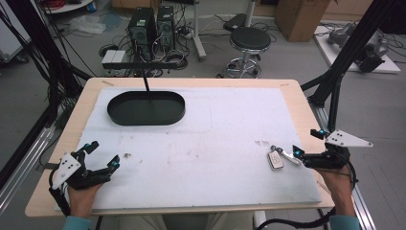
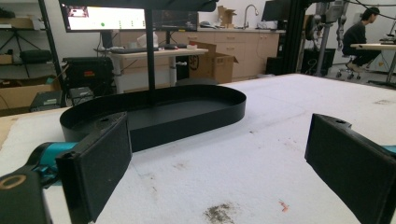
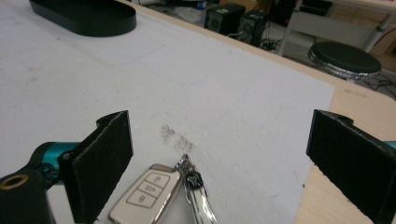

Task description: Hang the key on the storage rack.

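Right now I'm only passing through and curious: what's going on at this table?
A person holds a gripper in each hand. The right gripper, jaws open, is at a car key fob on the white mat, nothing gripped yet. The left gripper hovers open near the front left. A black oval tray sits empty at the far side.

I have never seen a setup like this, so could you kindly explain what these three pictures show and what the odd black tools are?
A person sits at a table covered by a white mat, holding a hand-operated two-jaw gripper in each hand. The high view looks down from above: the left gripper is at the near left, the right gripper at the near right. The other two pictures come from cameras riding on each gripper, looking out between its black jaws. On the mat lie a black oval tray at the far left and a car key fob with a metal key, which sits between the right gripper's open jaws. Nothing is held.
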The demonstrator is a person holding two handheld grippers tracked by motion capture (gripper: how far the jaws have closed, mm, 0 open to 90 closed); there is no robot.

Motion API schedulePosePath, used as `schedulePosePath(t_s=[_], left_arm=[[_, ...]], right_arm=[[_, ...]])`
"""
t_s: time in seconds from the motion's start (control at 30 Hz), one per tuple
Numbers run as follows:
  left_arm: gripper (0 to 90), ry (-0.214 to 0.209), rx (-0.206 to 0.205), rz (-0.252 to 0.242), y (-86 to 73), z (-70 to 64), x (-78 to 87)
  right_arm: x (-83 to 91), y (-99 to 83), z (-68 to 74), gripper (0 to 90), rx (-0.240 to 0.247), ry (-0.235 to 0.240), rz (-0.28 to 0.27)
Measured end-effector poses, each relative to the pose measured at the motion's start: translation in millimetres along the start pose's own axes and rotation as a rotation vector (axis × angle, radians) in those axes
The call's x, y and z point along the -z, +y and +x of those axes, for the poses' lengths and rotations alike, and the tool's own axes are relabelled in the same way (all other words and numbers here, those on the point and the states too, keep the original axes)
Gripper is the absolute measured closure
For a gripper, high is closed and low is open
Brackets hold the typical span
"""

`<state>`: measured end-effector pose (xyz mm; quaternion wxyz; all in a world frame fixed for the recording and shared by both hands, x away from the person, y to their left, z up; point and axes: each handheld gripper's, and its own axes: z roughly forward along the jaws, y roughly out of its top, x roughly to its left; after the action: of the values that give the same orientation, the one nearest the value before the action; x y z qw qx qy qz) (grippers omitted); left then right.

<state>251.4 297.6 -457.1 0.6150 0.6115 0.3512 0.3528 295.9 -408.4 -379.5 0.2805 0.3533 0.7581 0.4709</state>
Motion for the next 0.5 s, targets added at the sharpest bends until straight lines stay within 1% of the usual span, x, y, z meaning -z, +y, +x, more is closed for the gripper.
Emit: schedulePosePath(t_s=[0.03, 0.07, 0.13, 0.23, 0.27, 0.33, 0.4, 0.5], left_arm=[[7.8, -0.001, 0.002, 0.0, 0.0, 0.0, 0.0], [7.7, -0.002, 0.001, 0.0, 0.0, 0.1, 0.0], [7.7, -0.002, 0.002, 0.0, 0.0, 0.1, 0.0], [7.7, -0.002, 0.001, 0.0, 0.0, 0.1, 0.1], [7.7, -0.002, 0.001, -0.001, 0.0, -0.1, -0.1], [7.7, -0.002, 0.0, -0.001, 0.0, -0.1, 0.0], [7.7, 0.0, 0.0, -0.001, 0.0, -0.5, 0.1], [7.7, 0.0, -0.001, -0.001, 0.0, -0.5, 0.1]], right_arm=[[0.0, 0.0, 0.0, 6.5, 0.0, 0.0, 0.0], [-0.5, -2.4, -3.6, 6.5, -0.007, 0.02, 0.042], [-2.2, -4.9, -6.4, 6.5, 0.007, 0.038, 0.098], [-6.2, -8.7, -9.6, 6.6, 0.031, 0.065, 0.171], [-7.5, -9.9, -10.7, 6.9, 0.028, 0.08, 0.193], [-9.2, -11.7, -13.2, 15.0, 0.018, 0.106, 0.227], [-10.8, -13.1, -15.2, 15.4, 0.019, 0.123, 0.237], [-12.8, -13.9, -18.6, 17.1, 0.017, 0.124, 0.261]])
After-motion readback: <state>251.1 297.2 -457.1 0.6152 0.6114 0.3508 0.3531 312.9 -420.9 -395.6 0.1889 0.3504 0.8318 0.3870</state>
